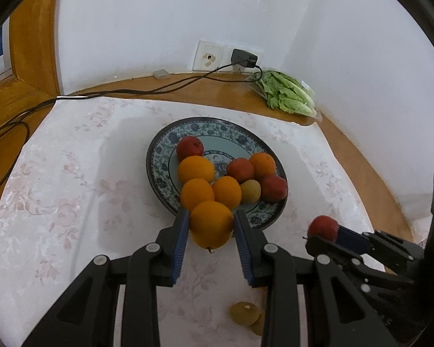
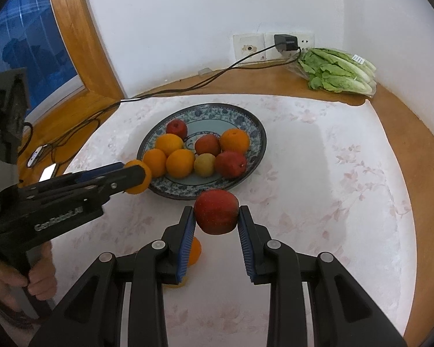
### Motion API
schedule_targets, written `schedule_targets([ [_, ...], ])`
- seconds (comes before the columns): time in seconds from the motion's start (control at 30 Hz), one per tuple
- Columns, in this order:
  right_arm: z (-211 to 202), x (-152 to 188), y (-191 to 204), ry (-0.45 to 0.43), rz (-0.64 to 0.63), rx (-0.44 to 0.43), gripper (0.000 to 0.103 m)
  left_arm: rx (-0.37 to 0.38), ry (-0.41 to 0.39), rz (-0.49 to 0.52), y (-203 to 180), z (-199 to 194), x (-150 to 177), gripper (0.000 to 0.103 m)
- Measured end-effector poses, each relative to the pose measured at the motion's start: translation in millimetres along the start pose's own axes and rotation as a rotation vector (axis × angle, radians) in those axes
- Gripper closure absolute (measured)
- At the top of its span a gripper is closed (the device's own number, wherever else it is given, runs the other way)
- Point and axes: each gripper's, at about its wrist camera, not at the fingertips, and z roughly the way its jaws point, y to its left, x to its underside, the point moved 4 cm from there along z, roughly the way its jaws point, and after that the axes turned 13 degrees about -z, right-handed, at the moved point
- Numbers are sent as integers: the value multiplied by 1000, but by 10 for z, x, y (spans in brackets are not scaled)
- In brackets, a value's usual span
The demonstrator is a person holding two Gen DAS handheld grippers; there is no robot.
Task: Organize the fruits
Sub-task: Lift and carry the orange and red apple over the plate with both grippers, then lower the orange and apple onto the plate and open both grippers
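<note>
A blue patterned plate (image 1: pixel 165 141) (image 2: pixel 254 127) on the white cloth holds several oranges, red apples and one yellowish fruit. My left gripper (image 1: pixel 209 222) is shut on an orange (image 1: pixel 211 224) and holds it at the plate's near rim; it shows from the side in the right wrist view (image 2: pixel 136 173). My right gripper (image 2: pixel 216 217) is shut on a red apple (image 2: pixel 216 215), just short of the plate's near edge; it shows in the left wrist view (image 1: pixel 322 227). An orange (image 2: pixel 194 250) lies on the cloth below the right fingers. A brownish fruit (image 1: pixel 244 313) lies below the left fingers.
A bag of lettuce (image 1: pixel 286 94) (image 2: pixel 337 72) lies on the wooden ledge at the back right. A charger (image 2: pixel 285 43) is plugged into the wall socket, its cable (image 2: pixel 188 88) running left across the ledge to a phone (image 2: pixel 47 172).
</note>
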Motion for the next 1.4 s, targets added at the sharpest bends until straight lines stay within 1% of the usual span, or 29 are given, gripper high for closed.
schedule_targets([
  [0.07, -37, 16, 1, 13, -8, -1, 72, -3, 5, 8, -11, 33, 4, 70],
  [0.3, -137, -25, -16, 46, -73, 44, 72, 3, 13, 17, -44, 108, -4, 70],
  [0.63, 172, -163, 123, 48, -110, 8, 72, 24, 2, 31, -47, 187, -25, 70],
  [0.8, 329, -225, 117, 46, -101, -8, 72, 9, -2, 36, -28, 251, -65, 70],
  [1.0, 516, -264, 73, 51, -107, 2, 72, 7, 3, 8, 55, 301, -123, 70],
  [1.1, 551, -295, 79, 38, -118, 14, 72, 7, 4, 6, 66, 330, -140, 70],
  [1.4, 666, -323, 115, 36, -124, 16, 72, 15, 10, 3, 89, 349, -158, 70],
])
